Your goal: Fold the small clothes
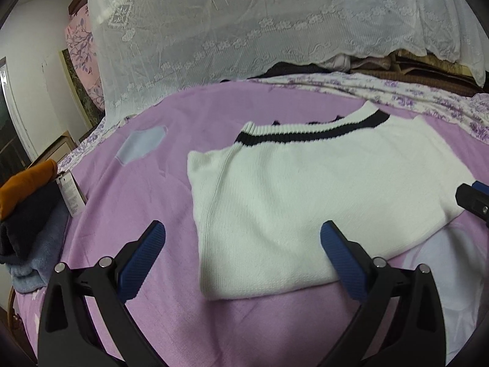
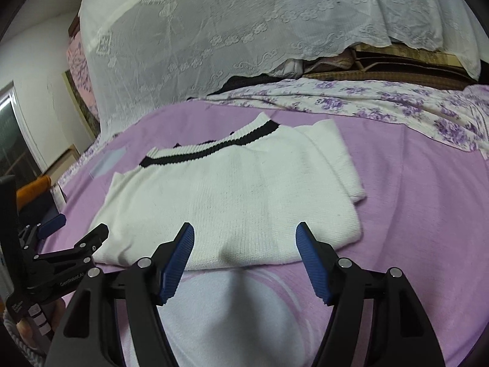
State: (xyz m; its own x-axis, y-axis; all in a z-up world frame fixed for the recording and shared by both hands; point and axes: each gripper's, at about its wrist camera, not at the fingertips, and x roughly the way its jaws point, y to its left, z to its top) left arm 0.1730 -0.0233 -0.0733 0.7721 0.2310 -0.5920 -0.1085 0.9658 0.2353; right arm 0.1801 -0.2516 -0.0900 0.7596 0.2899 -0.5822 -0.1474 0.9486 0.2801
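Note:
A white knit sweater (image 1: 305,195) with a black stripe at the collar lies flat on a purple bedspread (image 1: 146,189), sleeves folded in. It also shows in the right wrist view (image 2: 232,195). My left gripper (image 1: 243,235) is open and empty, just above the sweater's near left corner. My right gripper (image 2: 244,238) is open and empty over the sweater's near hem. The left gripper shows at the left of the right wrist view (image 2: 76,229), and a right fingertip (image 1: 472,198) shows at the right edge of the left wrist view.
A stack of folded clothes (image 1: 27,211), orange, dark and grey-blue, sits at the bed's left edge. A white lace cover (image 1: 244,30) drapes a pile behind the bed. A floral sheet (image 2: 382,104) lies at the back right.

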